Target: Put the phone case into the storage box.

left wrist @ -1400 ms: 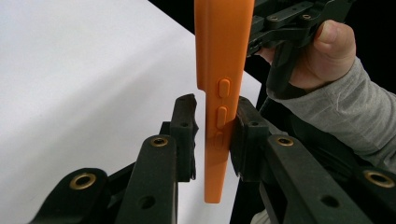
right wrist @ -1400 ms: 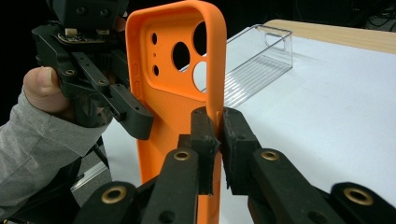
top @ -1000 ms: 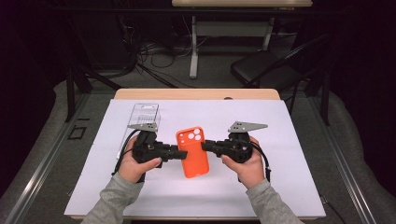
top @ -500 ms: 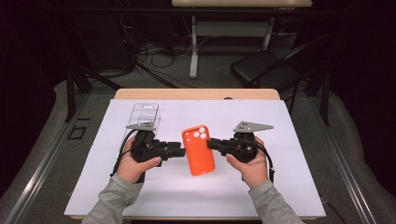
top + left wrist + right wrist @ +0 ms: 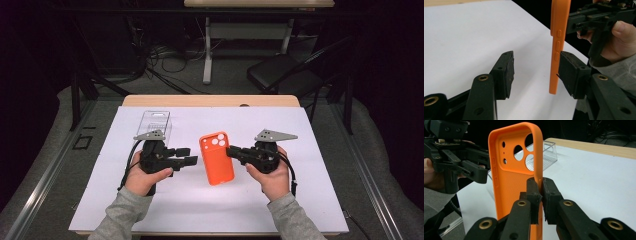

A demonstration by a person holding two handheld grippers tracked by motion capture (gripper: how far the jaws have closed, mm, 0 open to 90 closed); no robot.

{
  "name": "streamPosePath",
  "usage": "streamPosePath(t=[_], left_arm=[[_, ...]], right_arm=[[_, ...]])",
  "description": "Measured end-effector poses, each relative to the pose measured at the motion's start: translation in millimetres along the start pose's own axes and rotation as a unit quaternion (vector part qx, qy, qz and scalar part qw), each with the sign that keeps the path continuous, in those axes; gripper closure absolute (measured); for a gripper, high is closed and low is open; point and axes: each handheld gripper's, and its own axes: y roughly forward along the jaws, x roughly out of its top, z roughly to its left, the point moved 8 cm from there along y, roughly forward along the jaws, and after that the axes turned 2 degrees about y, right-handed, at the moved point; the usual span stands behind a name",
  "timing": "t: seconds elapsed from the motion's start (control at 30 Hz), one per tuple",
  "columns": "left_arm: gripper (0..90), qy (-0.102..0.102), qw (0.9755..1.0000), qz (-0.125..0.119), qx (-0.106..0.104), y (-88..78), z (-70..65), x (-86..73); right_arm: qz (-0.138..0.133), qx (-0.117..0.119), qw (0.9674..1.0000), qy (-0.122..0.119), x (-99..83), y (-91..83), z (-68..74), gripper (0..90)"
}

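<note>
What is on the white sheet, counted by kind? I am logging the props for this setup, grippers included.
Orange phone case: 1
Clear plastic box: 1
Black two-jaw grippers: 2, the left gripper and the right gripper
Total: 4

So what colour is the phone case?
Orange; the phone case shows best in the right gripper view.
</note>
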Motion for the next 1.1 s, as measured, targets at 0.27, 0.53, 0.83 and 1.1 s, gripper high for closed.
streamPosePath(t=[0.27,0.53,0.83,1.1], left_arm=[[44.0,0.028,0.9982,-0.01,0.052,-3.1,9.7,1.8],[43.4,0.054,0.9932,-0.018,0.101,-7.9,19.3,5.5],[39.9,0.063,0.9904,-0.02,0.122,-13.7,18.3,12.9],[37.2,0.083,0.9866,-0.014,0.14,-11.3,9.4,28.0]], right_arm=[[-0.01,-0.021,0.9996,-0.017,1.2,-1.8,-1.9,84.4],[-0.022,-0.036,0.9987,-0.028,3.3,-2.6,-2.3,84.4],[-0.038,-0.046,0.9977,-0.031,7.2,-8.8,-4.7,84.5],[-0.029,-0.074,0.9963,-0.033,3.0,-10.7,-11.2,84.5]])
